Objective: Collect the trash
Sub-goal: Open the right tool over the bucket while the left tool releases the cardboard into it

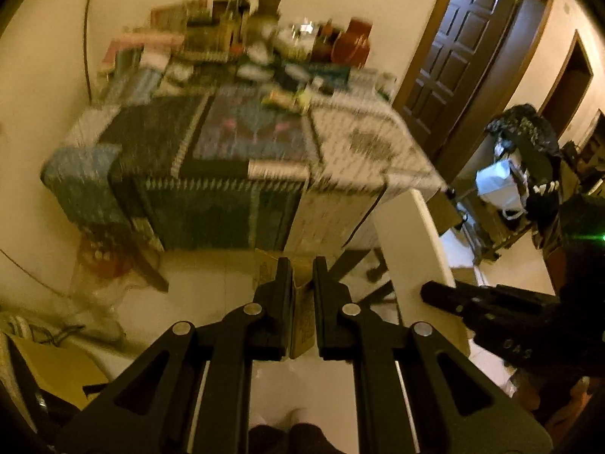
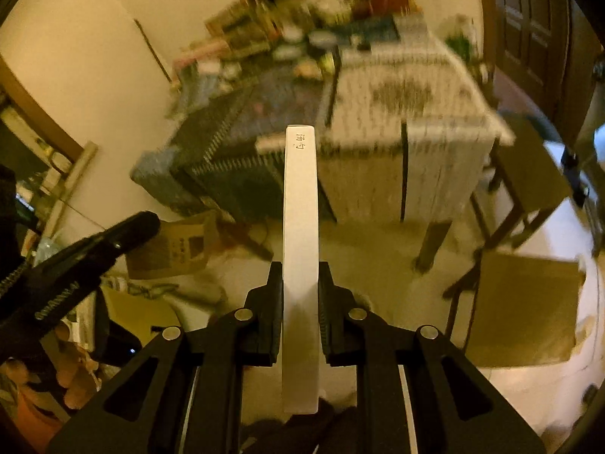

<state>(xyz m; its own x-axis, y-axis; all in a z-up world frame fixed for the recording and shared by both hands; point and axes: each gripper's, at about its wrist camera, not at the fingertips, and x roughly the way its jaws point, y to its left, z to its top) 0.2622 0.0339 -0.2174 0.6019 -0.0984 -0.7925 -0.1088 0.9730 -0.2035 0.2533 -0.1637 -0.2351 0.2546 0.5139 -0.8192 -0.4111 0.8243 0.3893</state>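
Left gripper: the left gripper [image 1: 302, 272] is clenched on a flat tan carton [image 1: 301, 321], held edge-on between the pads; the same carton shows face-on at the left of the right wrist view [image 2: 181, 246].

Right gripper: the right gripper [image 2: 300, 276] is clamped on a long white slab [image 2: 300, 246], seen edge-on and reaching far past the fingertips; in the left view the slab [image 1: 412, 265] stands to the right of the carton.

Task items: both pieces of trash are off the floor and in the grippers, in front of the near edge of the cloth-covered table [image 1: 264, 140].

Possible drop spot: a dark bag [image 1: 525, 132] at far right may be the bin, but that is only a guess.

Risk, slab: it is gripped near one end, so the long free part could lever out of the pads or knock the table's near edge or the brown chair [image 2: 529, 174] at right.

Risk, carton: it is thin and pinched by a narrow strip, so it could buckle or slide out if swung.

Risk, crowding: the two grippers are close side by side; the slab could strike the other gripper.

Hard to make out: the whole table is motion-blurred, so the bottles and dishes at its far side cannot be told apart, and any trash there cannot be picked out.

Cut off: the near ends of both held items are partly hidden behind the jaws.
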